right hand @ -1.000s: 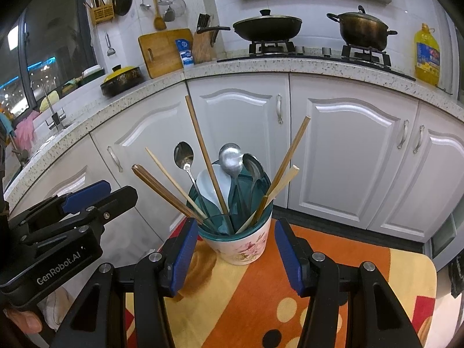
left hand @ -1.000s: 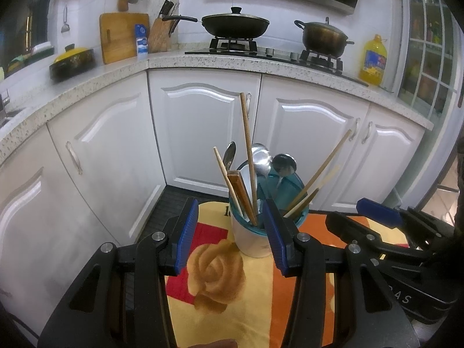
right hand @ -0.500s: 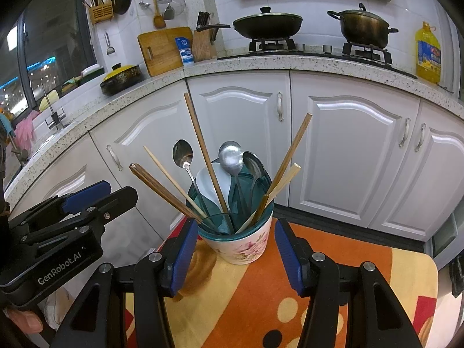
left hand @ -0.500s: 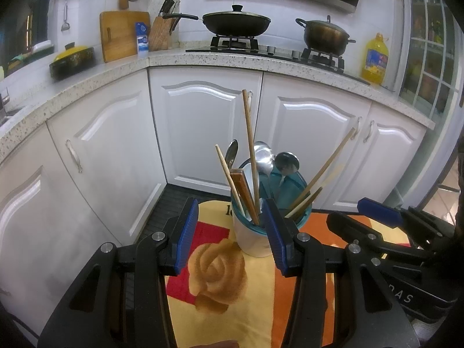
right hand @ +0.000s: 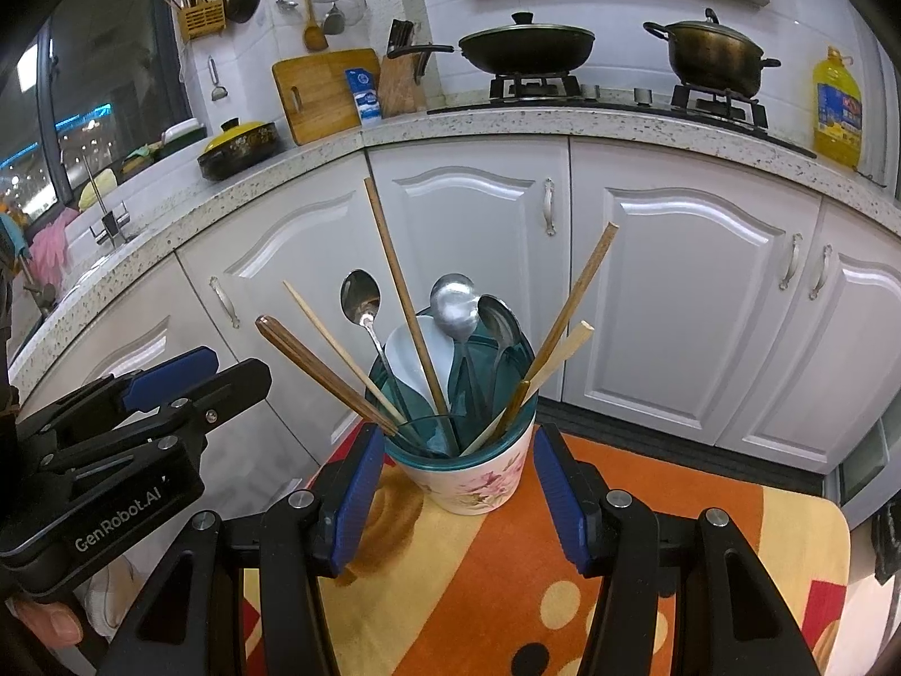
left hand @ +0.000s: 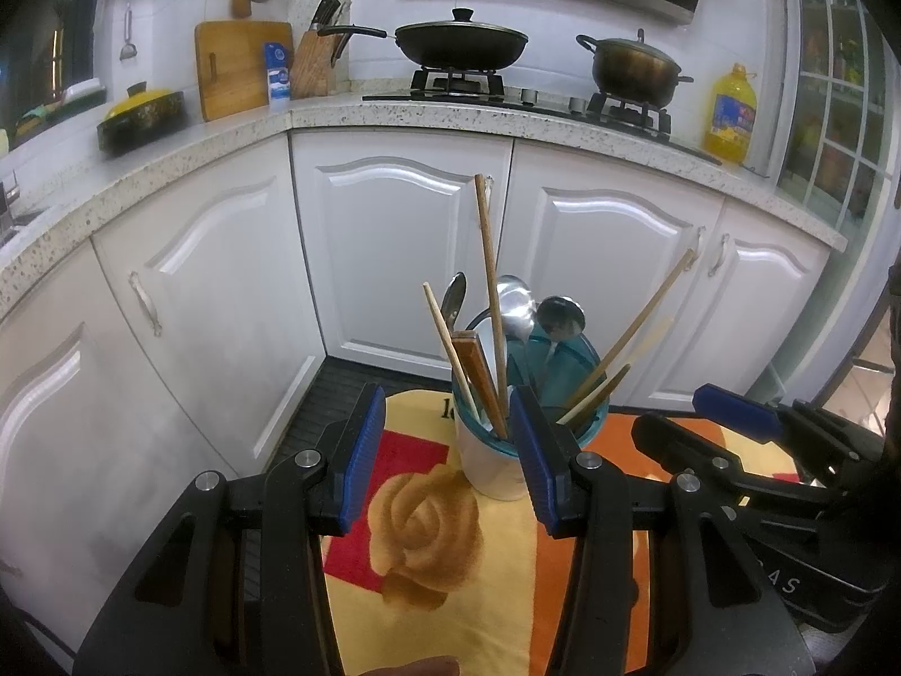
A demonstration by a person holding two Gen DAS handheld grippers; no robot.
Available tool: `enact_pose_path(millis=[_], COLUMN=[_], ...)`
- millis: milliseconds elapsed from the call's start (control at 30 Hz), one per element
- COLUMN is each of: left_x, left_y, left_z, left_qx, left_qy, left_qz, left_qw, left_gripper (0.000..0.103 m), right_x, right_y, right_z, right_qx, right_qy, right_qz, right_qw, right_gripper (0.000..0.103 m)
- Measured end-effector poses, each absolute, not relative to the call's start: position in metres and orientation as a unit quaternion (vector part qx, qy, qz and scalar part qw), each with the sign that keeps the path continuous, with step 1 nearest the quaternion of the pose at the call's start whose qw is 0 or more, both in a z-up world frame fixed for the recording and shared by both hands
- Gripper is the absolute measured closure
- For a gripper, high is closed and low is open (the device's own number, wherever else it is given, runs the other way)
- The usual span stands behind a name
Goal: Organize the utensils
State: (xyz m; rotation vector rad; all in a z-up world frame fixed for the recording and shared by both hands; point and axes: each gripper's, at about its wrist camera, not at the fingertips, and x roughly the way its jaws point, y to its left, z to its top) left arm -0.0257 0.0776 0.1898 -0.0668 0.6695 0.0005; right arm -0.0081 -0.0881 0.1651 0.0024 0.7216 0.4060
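A floral white cup with a teal insert [right hand: 478,467] stands on the patterned cloth and also shows in the left wrist view [left hand: 490,462]. It holds several wooden chopsticks [right hand: 400,293], metal spoons [right hand: 453,310] and a white spoon [right hand: 408,355]. My right gripper [right hand: 453,498] is open, its blue fingers on either side of the cup's base, apart from it. My left gripper [left hand: 445,456] is open and empty, just in front of the cup. Each gripper shows in the other's view, the left one [right hand: 169,388] and the right one [left hand: 732,417].
The orange, yellow and red cloth [right hand: 535,580] covers a small table with its far edge just behind the cup. White cabinet doors [right hand: 473,259] curve behind it. The counter [left hand: 428,112] carries a pan, a pot, a cutting board and an oil bottle.
Both grippers have held nearly still. The view has shifted only slightly, and the cup and utensils have not moved.
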Motion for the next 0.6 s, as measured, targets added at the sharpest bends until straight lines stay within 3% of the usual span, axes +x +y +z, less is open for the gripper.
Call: enact_pose_path(millis=[600], left_x=[-0.0242], left_y=[0.0748], left_z=[0.1893], left_qx=[-0.03], left_qy=[0.331], left_qz=[-0.001], left_qw=[0.943], left_gripper=[0.058], right_x=[-0.0075], right_y=[-0.0872], right_z=[0.1632], right_qx=[-0.001], right_qy=[0.353], right_qz=[0.199], right_qw=[0.914], right_gripper=[0.05])
